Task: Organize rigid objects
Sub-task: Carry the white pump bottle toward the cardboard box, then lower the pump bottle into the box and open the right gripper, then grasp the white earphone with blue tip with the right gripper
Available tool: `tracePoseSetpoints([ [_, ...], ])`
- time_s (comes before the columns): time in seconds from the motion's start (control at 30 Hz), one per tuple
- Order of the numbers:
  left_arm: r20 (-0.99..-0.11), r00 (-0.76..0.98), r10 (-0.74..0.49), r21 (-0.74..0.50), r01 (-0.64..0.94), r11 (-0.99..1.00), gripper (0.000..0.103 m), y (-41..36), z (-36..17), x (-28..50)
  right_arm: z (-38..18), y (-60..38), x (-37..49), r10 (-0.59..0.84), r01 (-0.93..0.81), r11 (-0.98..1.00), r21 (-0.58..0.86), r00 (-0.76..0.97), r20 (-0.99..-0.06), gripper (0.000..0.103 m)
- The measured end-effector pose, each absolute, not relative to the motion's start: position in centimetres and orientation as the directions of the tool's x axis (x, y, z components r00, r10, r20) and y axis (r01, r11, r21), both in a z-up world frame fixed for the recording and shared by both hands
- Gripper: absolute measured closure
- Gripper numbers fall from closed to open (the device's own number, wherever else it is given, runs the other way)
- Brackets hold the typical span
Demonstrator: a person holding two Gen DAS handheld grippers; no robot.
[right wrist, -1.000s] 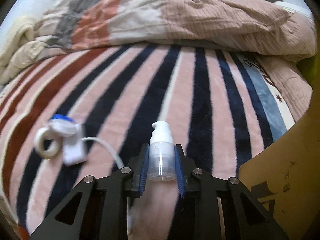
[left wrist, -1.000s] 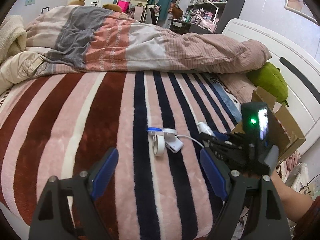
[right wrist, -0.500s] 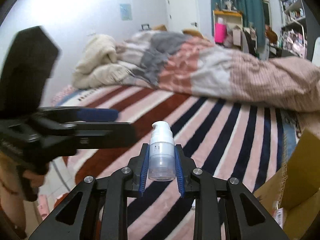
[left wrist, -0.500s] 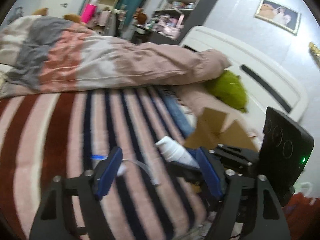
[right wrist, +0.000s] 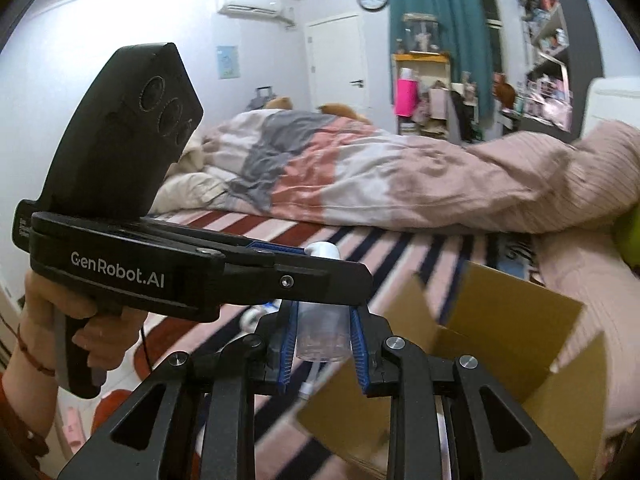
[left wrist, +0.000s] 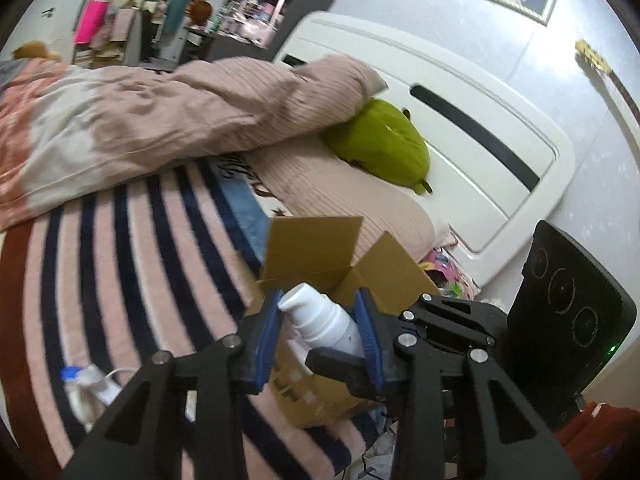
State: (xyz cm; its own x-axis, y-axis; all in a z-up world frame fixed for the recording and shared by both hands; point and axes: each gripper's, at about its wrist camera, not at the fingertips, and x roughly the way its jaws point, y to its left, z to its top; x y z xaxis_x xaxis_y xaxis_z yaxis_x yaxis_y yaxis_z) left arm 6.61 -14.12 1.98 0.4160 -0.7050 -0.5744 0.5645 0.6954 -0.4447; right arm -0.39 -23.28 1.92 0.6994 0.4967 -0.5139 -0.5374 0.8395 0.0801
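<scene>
A white pump bottle (left wrist: 320, 320) with a clear base (right wrist: 322, 332) is held in the air above the open cardboard box (left wrist: 340, 264) at the bed's edge. My left gripper (left wrist: 318, 334) has its blue pads on both sides of the bottle's upper part. My right gripper (right wrist: 323, 344) has its pads on both sides of the clear base. The left gripper's body (right wrist: 132, 264) crosses in front of the right wrist camera and hides the bottle's middle. The box (right wrist: 500, 344) shows below right in the right wrist view.
A tape roll with a white charger and cable (left wrist: 86, 386) lies on the striped blanket (left wrist: 120, 264) to the left of the box. A rumpled duvet (left wrist: 160, 120), a green plush toy (left wrist: 380, 148) and a white headboard (left wrist: 460, 140) lie beyond.
The right gripper lifted the bottle off the blanket and carried it over the box. The left gripper swung right and narrowed from wide open to around the bottle.
</scene>
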Motion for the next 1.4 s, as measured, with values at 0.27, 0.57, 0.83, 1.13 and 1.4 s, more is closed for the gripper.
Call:
tracePoseSetpoints([
  [0.27, -0.652, 0.328, -0.683, -0.426, 0.587, 0.689, 0.070, -20.0, 0.6, 8.3, 0.8, -28.3, 0.8, 0.411, -0.436, 0.892, 0.117, 0.679, -0.608, 0.083],
  [0.57, -0.674, 0.360, -0.645, -0.399, 0.558, 0.728, 0.031, -20.5, 0.4, 8.5, -0.4, -29.8, 1.3, 0.367, -0.393, 0.912, 0.122, 0.643, -0.672, 0.079],
  [0.83, -0.654, 0.459, -0.601, -0.344, 0.527, 0.777, 0.024, -16.6, 2.6, 6.8, 0.2, -29.3, 0.7, 0.354, -0.388, 0.916, 0.106, 0.652, -0.671, 0.062],
  [1.13, -0.624, 0.603, -0.497, -0.292, 0.410, 0.864, 0.023, -7.8, 3.4, 3.8, 1.4, -24.9, -0.2, 0.391, -0.453, 0.888, 0.078, 0.654, -0.648, 0.062],
  [1.4, -0.644, 0.688, -0.336, -0.238, 0.237, 0.942, 0.023, 1.0, 0.5, 1.8, 0.3, -15.5, 0.0, 0.481, -0.603, 0.795, 0.062, 0.566, -0.669, 0.062],
])
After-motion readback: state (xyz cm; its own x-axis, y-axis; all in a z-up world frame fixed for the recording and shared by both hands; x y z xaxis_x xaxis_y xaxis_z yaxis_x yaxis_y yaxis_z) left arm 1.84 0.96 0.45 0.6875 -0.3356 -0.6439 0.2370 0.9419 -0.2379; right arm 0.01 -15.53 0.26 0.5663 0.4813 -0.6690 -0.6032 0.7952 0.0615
